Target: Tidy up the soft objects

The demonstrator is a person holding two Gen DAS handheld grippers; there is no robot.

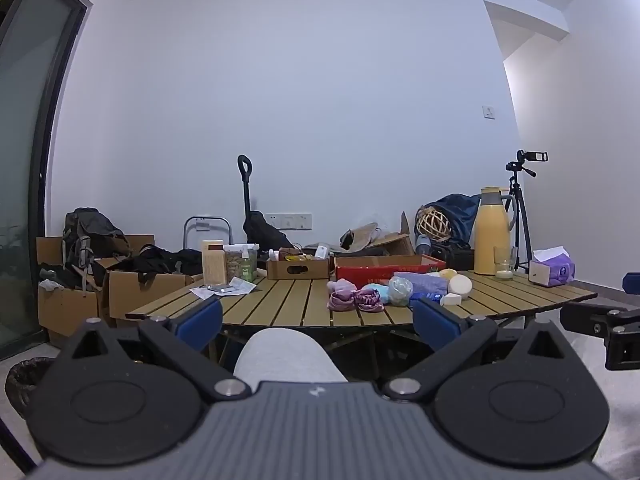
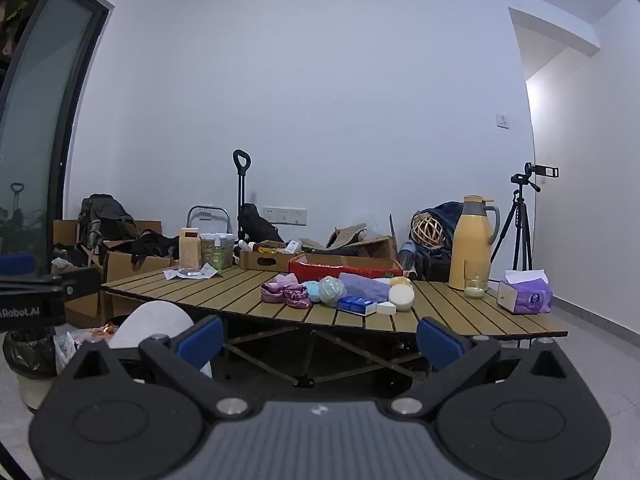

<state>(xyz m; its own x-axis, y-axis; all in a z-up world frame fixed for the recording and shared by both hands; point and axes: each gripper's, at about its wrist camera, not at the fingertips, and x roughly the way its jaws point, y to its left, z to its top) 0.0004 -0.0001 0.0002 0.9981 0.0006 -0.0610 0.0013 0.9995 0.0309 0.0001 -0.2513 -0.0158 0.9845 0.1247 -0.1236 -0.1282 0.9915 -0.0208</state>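
A pile of soft things lies on the slatted wooden table (image 1: 280, 308) (image 2: 460, 312): pink-purple socks (image 1: 354, 300) (image 2: 286, 294), a pale mesh ball (image 1: 400, 290) (image 2: 332, 290), a folded purple towel (image 1: 416, 280) (image 2: 366, 286), round cream sponges (image 1: 460, 284) (image 2: 401, 297), a blue tissue pack (image 2: 356, 305). A red box (image 1: 384, 270) (image 2: 344, 270) stands behind them. My left gripper (image 1: 318, 322) is open and empty, short of the table's near edge. My right gripper (image 2: 320, 338) is open and empty, also short of the table.
A yellow thermos (image 1: 493, 232) (image 2: 472, 242), a glass (image 2: 476, 287) and a purple tissue box (image 1: 554, 270) (image 2: 526, 296) stand at the table's right. A cardboard tray (image 2: 266, 260), jars and papers sit at the back left. A knee (image 1: 286, 354) is below. Boxes, bags and a tripod (image 2: 520, 220) surround.
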